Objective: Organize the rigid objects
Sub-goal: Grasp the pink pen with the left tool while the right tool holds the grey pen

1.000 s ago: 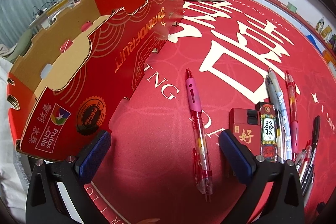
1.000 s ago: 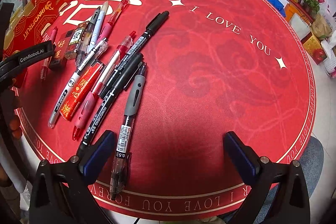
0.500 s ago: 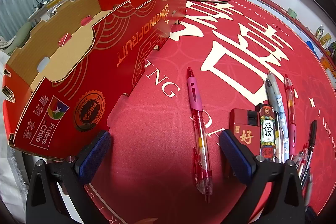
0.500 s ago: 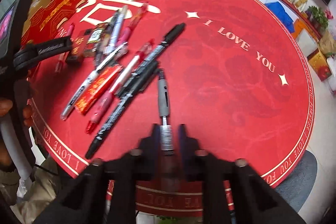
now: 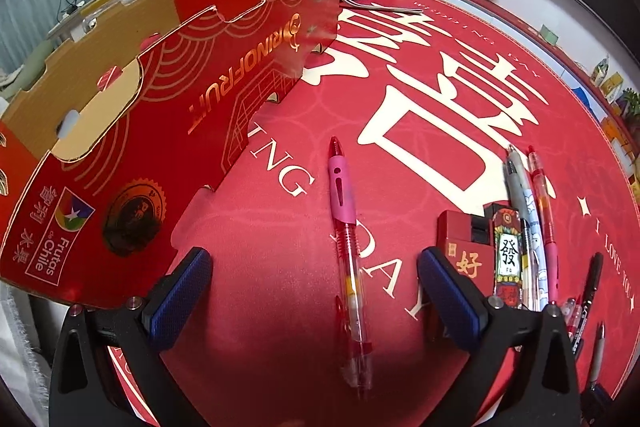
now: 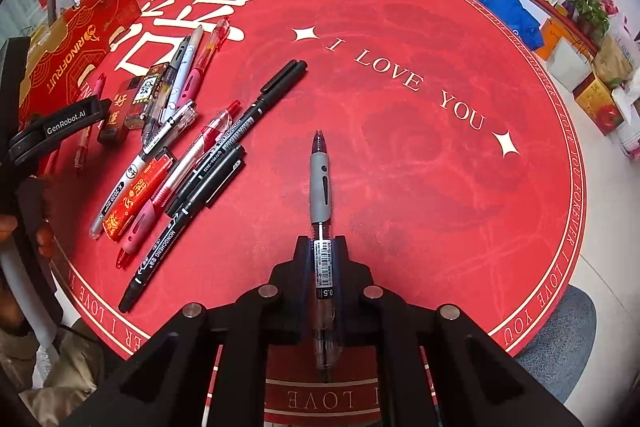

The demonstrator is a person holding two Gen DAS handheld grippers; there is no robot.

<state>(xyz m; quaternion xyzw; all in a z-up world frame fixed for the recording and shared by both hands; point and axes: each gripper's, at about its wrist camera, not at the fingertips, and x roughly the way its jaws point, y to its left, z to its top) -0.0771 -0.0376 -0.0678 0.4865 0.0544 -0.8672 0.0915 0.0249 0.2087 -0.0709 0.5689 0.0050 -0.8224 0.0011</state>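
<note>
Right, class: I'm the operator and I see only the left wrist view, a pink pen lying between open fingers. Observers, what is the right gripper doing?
Observer: The right gripper is shut on the grey-grip pen, clamping its clear barrel.
Operator: Which way does that pen point?
Observer: Its grip end points away from the gripper, over bare red mat.
Operator: Anything in the pile I'm missing?
Observer: A red tube with gold print lies among the loose pens.
</note>
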